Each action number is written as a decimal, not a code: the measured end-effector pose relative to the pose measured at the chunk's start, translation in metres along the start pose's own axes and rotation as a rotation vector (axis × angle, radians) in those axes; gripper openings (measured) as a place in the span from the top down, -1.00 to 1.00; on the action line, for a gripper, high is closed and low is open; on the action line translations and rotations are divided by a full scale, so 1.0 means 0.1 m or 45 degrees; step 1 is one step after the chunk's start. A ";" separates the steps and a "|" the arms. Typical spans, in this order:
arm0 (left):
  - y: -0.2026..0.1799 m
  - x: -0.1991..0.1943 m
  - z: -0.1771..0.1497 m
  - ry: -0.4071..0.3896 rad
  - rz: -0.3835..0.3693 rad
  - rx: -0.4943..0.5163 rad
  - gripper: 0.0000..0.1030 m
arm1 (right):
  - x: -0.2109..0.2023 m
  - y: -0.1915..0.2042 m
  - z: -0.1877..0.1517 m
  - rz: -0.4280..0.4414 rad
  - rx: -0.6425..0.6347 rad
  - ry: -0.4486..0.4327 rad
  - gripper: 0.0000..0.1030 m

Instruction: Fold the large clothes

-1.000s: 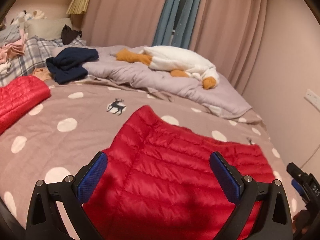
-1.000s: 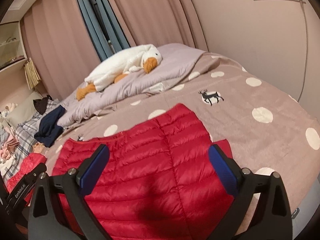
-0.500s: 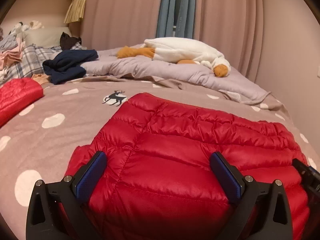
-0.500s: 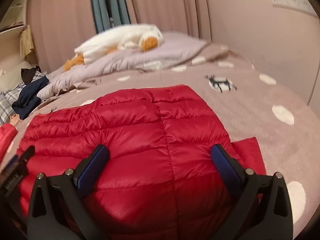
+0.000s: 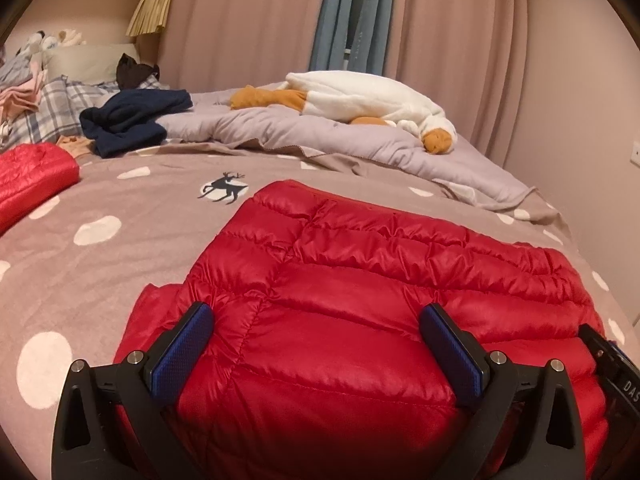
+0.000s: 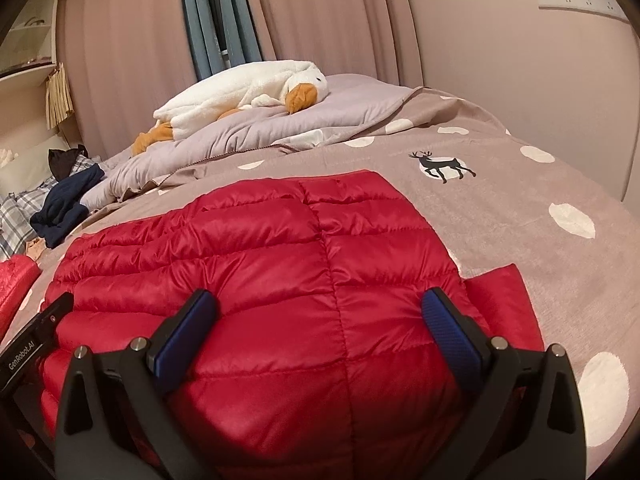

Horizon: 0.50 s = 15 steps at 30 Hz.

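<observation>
Right, so the red quilted puffer jacket [image 5: 360,320] lies spread on the taupe bedspread w/ white polka dots [image 5: 100,248], near the bed's front edge, filling most of both wrist views. Left gripper [image 5: 316,344] sits low over the jacket's near-left part, jaws wide apart, blue pads [image 5: 180,354] on either side of a puffy bulge of fabric but not pinching it; whether the pads touch the fabric I can't tell. Right gripper [image 6: 320,336] is the same over the near-right part, jaws spread wide, nothing clamped betw. them. A flat red flap [image 6: 500,296] of the jacket sticks out on the right side, lying on the bedspread. Each gripper's black body shows at the edge of the other's view, so they're side by side. A black deer print [image 6: 442,166] sits on the bedspread just beyond the jacket. Further back: a crumpled lilac blanket [image 5: 320,136] w/ a white plush goose w/ orange beak and feet [image 5: 360,100] lying on top, a navy blue garment [image 5: 132,120] bunched beside it, and a second red puffer item [image 5: 32,176] off at the left, well apart. Pink curtains [image 5: 248,24] hang behind.
</observation>
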<state>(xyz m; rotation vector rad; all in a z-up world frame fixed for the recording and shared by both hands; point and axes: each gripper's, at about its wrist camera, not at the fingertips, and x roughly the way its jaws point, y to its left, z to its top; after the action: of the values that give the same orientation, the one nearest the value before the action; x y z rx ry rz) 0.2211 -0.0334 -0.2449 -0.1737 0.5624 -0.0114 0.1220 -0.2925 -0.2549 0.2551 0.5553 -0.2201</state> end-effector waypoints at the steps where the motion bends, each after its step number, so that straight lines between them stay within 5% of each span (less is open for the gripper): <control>1: 0.00 0.00 0.00 0.000 0.001 0.001 -0.98 | 0.00 0.00 0.00 0.002 0.001 -0.001 -1.00; 15: 0.06 -0.04 0.03 0.020 0.006 -0.028 -0.98 | -0.13 0.14 0.09 -0.072 -0.029 0.067 -0.99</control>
<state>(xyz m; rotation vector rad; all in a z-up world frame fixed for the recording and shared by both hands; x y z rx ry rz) 0.2187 -0.0264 -0.2412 -0.1943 0.5791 -0.0020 0.1199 -0.2803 -0.2377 0.2234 0.6171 -0.2620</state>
